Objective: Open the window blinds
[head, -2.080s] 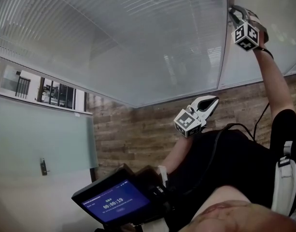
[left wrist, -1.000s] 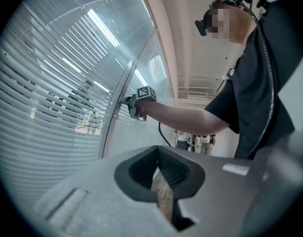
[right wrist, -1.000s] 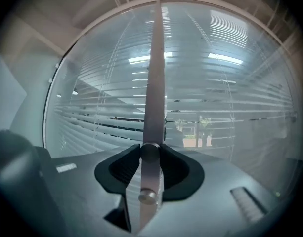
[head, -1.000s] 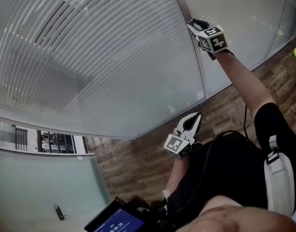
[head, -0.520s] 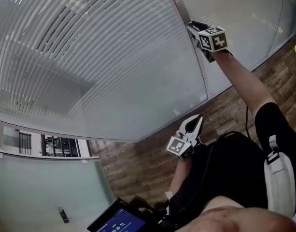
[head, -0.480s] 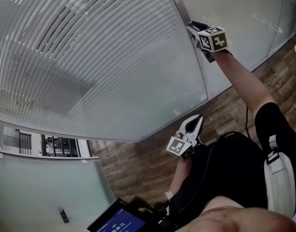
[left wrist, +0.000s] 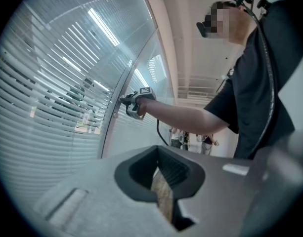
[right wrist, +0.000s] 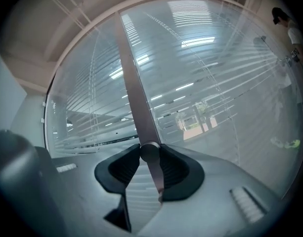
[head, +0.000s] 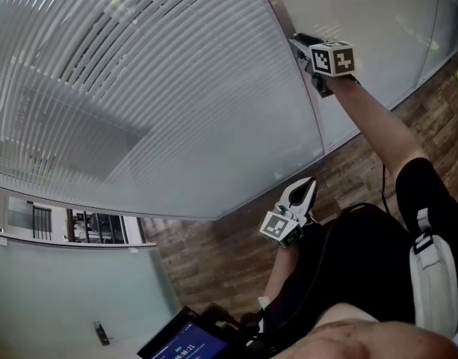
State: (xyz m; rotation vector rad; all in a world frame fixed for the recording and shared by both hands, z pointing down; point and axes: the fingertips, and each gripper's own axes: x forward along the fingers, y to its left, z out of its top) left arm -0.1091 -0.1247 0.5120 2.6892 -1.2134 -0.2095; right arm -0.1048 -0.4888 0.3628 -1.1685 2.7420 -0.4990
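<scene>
The white window blinds (head: 139,88), made of many thin flat slats, fill the upper left of the head view behind glass, and things on the other side show through the gaps between the slats. The right gripper (head: 298,42) is at the upper right of that view, up against the grey metal strip (right wrist: 135,93) beside the blinds, and its jaws are clamped on a small round grey knob (right wrist: 150,152) on that strip. The left gripper (head: 306,188) is lower down near the middle, away from the window, with its jaw tips together and nothing in them.
</scene>
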